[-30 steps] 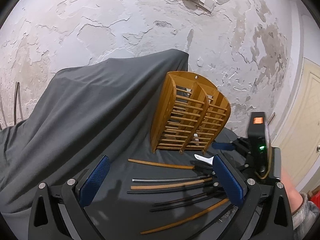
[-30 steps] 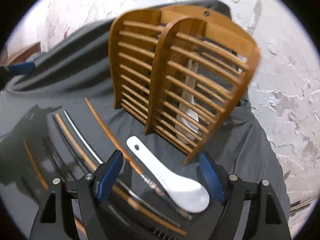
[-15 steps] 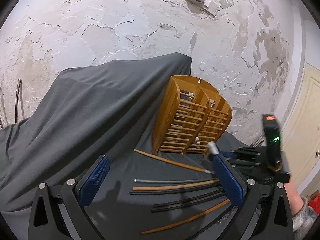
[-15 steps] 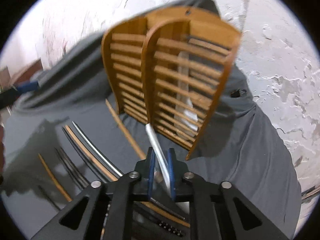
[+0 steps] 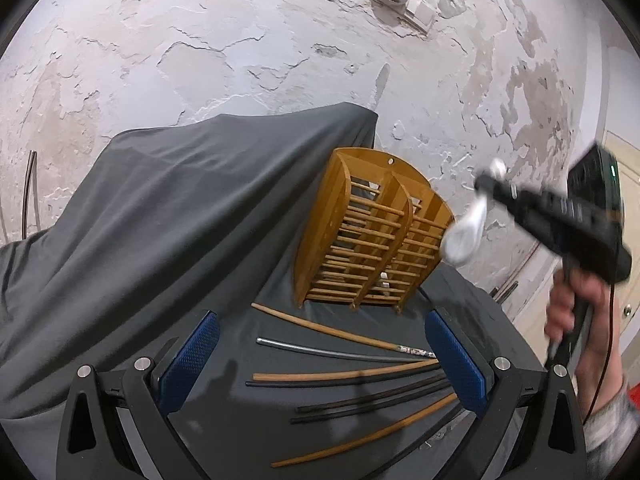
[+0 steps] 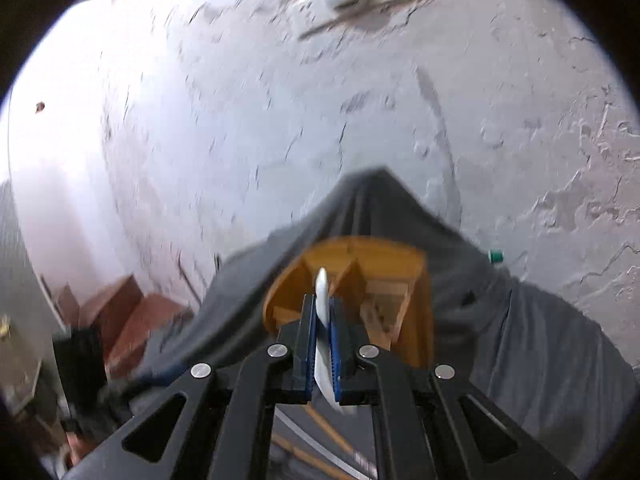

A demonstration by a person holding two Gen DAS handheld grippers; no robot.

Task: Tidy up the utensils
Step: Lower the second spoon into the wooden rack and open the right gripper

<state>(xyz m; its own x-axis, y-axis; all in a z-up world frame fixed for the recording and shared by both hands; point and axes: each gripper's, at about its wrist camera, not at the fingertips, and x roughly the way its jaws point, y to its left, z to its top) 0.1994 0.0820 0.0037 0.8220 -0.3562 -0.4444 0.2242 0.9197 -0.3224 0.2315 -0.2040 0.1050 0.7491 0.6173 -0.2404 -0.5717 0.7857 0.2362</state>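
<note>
1. The white spoon [image 6: 322, 322], flat on the bench a second ago, is now pinched by the right tongs [image 6: 322, 346] and lifted above the wooden rack [image 5: 372, 236].
2. The left tongs [image 5: 320, 356] are spread, over the chopsticks [image 5: 344, 376] lying near.

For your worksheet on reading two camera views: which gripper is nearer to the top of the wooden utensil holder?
Right. The right gripper, shut on the white spoon, hangs raised beside the wooden utensil holder, near its top. The left gripper sits open and low, before the chopsticks.
</note>
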